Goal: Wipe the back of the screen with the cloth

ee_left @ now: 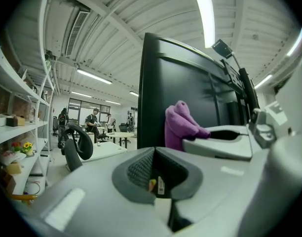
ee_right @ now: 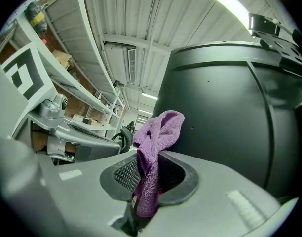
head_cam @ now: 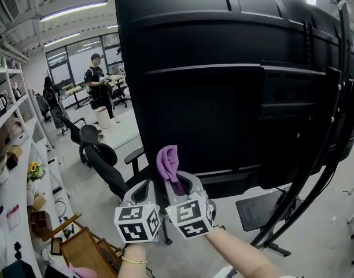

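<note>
The black back of a large screen (head_cam: 223, 86) fills the upper right of the head view. A purple cloth (head_cam: 169, 164) sticks up from my right gripper (head_cam: 180, 185), whose jaws are shut on it just below the screen's lower left part. In the right gripper view the cloth (ee_right: 153, 157) rises out of the jaws beside the screen's back (ee_right: 230, 112). My left gripper (head_cam: 143, 191) is right next to it on the left, jaws shut with nothing between them. From the left gripper view, the cloth (ee_left: 180, 125) and screen edge (ee_left: 161, 93) show ahead to the right.
The screen stands on a black wheeled stand (head_cam: 292, 201) with cables. Black office chairs (head_cam: 99, 149) are to the left below the screen. White shelves (head_cam: 15, 155) line the left wall. People (head_cam: 99, 86) stand at desks in the background. A wooden frame (head_cam: 84, 248) lies low left.
</note>
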`<action>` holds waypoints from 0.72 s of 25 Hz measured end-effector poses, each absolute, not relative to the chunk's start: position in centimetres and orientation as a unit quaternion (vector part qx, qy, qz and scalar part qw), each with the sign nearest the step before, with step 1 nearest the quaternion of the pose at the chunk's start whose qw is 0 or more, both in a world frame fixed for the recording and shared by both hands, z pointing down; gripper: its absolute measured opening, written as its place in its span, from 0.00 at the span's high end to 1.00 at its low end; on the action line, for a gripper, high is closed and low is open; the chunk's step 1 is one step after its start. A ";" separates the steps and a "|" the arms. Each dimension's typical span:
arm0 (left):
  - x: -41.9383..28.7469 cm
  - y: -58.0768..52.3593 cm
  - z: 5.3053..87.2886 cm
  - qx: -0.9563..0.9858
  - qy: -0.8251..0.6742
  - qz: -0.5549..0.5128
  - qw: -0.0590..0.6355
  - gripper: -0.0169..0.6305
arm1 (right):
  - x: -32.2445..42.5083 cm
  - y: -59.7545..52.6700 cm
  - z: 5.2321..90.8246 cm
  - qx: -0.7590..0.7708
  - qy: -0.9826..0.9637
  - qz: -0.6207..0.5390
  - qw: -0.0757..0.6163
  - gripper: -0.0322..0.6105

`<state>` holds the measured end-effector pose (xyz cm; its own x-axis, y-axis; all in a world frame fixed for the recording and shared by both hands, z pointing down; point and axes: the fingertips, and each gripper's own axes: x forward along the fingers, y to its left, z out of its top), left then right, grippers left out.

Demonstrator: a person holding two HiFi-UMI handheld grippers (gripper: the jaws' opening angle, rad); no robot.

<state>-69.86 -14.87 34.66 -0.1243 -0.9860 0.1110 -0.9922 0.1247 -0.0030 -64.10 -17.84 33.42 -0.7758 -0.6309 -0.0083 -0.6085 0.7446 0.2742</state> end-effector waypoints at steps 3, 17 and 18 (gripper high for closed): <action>-70.3 -14.6 34.2 0.664 -0.746 0.035 0.038 0.96 | -64.9 -17.2 32.6 0.312 -0.935 -0.160 0.050 0.84; -65.4 -19.1 28.8 0.728 -0.680 -0.008 0.086 0.96 | -60.5 -22.0 21.2 0.284 -0.845 -0.390 0.229 0.84; -65.2 -19.5 27.6 0.733 -0.675 -0.003 0.085 0.96 | -60.2 -22.2 19.7 0.292 -0.842 -0.395 0.224 0.84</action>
